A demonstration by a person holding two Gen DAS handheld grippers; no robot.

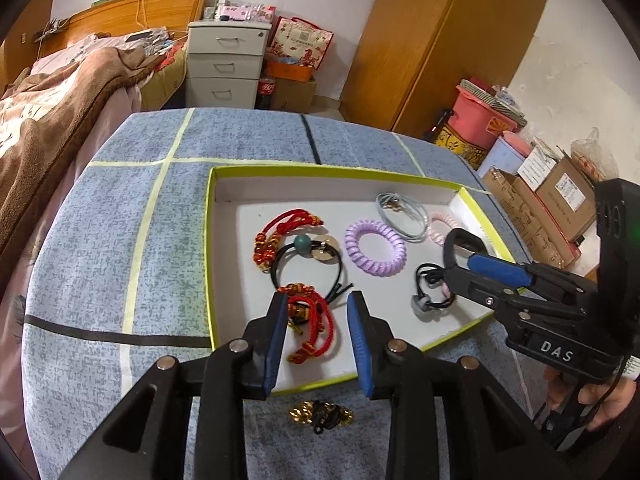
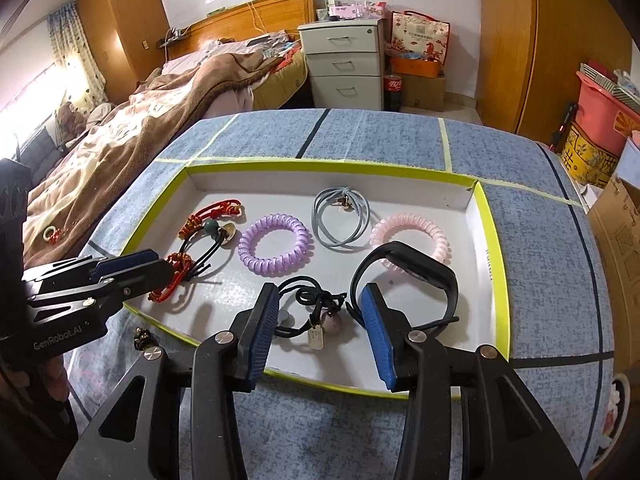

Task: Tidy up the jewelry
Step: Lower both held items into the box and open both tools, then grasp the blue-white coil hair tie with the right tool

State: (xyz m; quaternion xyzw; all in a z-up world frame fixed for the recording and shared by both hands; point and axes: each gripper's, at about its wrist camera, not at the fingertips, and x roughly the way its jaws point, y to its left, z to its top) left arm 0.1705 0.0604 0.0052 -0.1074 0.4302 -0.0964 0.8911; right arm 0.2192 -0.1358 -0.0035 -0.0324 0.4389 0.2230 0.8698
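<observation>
A white tray with a lime rim (image 1: pixel 212 240) (image 2: pixel 496 264) lies on the blue cloth. In it are two red cord bracelets (image 1: pixel 310 320) (image 2: pixel 170 280), a black cord with a green bead (image 1: pixel 304 242) (image 2: pixel 210 230), a purple coil tie (image 1: pixel 375 247) (image 2: pixel 274 244), a grey tie (image 1: pixel 402 214) (image 2: pixel 340 216), a pink coil tie (image 1: pixel 440 224) (image 2: pixel 408 236), a black band (image 2: pixel 404 268) and a black cord with a charm (image 1: pixel 428 292) (image 2: pixel 316 312). My left gripper (image 1: pixel 318 320) (image 2: pixel 152 264) is open over the near red bracelet. My right gripper (image 2: pixel 318 308) (image 1: pixel 464 256) is open over the black cord. A gold-and-black piece (image 1: pixel 320 418) (image 2: pixel 142 338) lies on the cloth outside the tray.
The table is covered with a blue cloth (image 1: pixel 120 240) with taped lines. A bed (image 2: pixel 140 132) stands to the left, a drawer unit (image 2: pixel 344 68) behind, and boxes (image 1: pixel 540 200) to the right.
</observation>
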